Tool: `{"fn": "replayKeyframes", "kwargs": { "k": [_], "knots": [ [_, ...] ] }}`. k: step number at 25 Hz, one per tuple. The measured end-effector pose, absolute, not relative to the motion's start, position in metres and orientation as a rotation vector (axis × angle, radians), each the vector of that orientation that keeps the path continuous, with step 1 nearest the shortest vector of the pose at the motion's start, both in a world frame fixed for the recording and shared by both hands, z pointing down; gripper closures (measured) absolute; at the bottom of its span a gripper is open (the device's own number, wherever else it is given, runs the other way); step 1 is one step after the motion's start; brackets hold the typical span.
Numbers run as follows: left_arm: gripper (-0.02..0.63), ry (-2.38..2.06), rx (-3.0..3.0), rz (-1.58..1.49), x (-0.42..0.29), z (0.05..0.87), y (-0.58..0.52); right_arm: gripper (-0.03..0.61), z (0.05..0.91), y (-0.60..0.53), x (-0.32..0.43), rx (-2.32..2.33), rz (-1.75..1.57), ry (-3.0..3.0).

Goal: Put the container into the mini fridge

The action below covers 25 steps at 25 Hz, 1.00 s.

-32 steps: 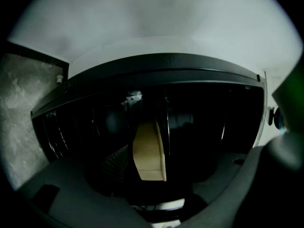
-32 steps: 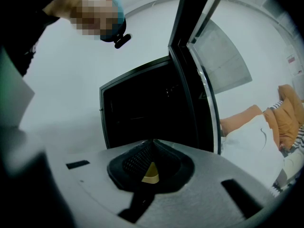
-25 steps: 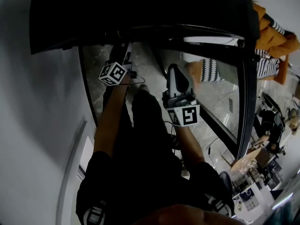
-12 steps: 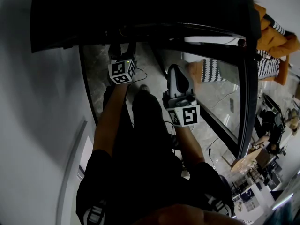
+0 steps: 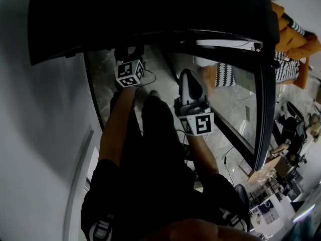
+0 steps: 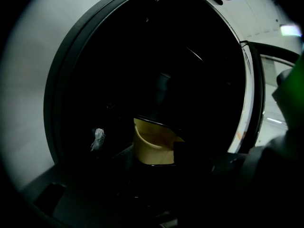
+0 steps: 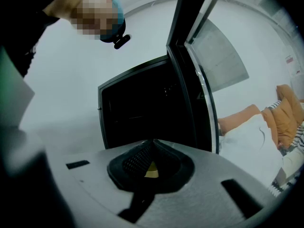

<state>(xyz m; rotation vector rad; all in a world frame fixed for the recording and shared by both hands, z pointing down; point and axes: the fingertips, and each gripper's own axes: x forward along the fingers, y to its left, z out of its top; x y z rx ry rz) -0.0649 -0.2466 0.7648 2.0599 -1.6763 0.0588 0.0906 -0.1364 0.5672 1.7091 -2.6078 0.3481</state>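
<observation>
The black mini fridge (image 5: 150, 9) fills the top of the head view, with its glass door (image 5: 263, 84) swung open at the right. In the left gripper view a tan container (image 6: 149, 146) sits tilted between the dark jaws of my left gripper (image 6: 159, 158), in front of the dark fridge opening (image 6: 156, 70). The jaws have just been closing with the container between them, and the right jaw lies against its side. In the head view the left gripper (image 5: 129, 59) reaches under the fridge's front edge. My right gripper (image 5: 189, 82) hovers shut beside the door, holding nothing (image 7: 152, 148).
A white wall (image 5: 40, 134) runs along the left. Orange and striped fabric (image 5: 291, 39) lies beyond the door, and a cluttered desk (image 5: 281, 185) is at the lower right. A cable (image 5: 235, 107) crosses the floor. A pale scrap (image 6: 98, 139) shows in the dark by the fridge opening.
My left gripper has rolled and shifted slightly right and toward the fridge. The right gripper has not moved.
</observation>
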Motion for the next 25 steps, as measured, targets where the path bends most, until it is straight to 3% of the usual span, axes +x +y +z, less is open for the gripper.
{"fn": "replayKeyframes", "kwargs": {
  "k": [20, 23, 25],
  "knots": [
    [0.356, -1.687, 2.052, 0.061, -0.068, 0.756, -0.237, 0.577, 0.566, -0.128, 0.091, 1.693, 0.359, -2.574],
    [0.397, -1.726, 2.04, 0.04, -0.071, 0.74, -0.221, 0.577, 0.555, -0.123, 0.093, 1.677, 0.374, -2.586],
    [0.486, -1.751, 2.021, 0.022, -0.07, 0.726, -0.21, 0.577, 0.546, -0.119, 0.096, 1.664, 0.395, -2.587]
  ]
}}
